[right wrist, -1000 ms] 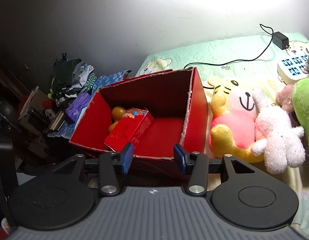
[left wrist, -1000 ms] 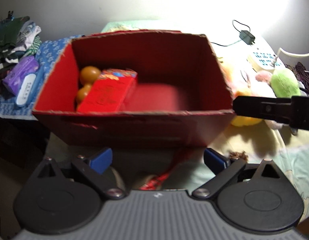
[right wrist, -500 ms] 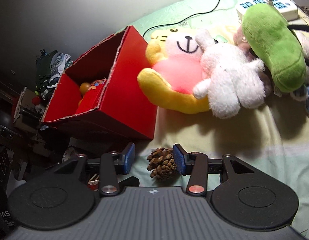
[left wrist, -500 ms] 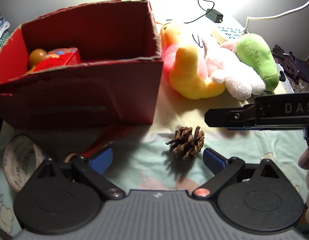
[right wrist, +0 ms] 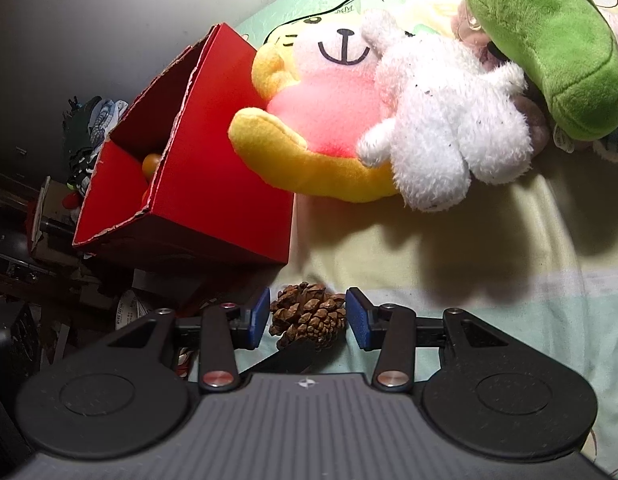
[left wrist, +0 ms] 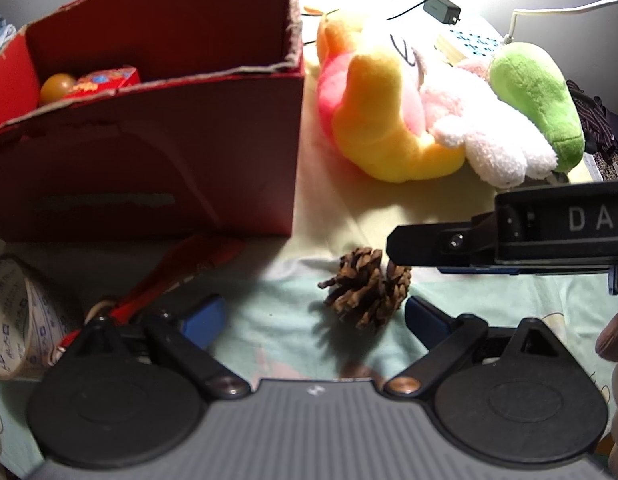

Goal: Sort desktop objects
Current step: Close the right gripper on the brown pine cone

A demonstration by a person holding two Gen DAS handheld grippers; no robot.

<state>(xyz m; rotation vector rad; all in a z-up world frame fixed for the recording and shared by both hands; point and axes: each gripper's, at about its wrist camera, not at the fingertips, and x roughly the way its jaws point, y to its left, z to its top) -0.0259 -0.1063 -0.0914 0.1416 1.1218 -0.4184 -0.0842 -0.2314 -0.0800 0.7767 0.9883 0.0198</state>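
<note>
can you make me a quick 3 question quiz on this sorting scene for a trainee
1. Which thing lies between the right gripper's open jaws?
2. True or false: the pine cone is inside the red box.
3. Which plush toy touches the red box's side: A the green one, B the yellow and pink one, C the white one?

Key:
1. The pine cone, lying on the sheet; the pads are not yet pressing it.
2. False; it lies on the sheet in front of the box.
3. B
</note>
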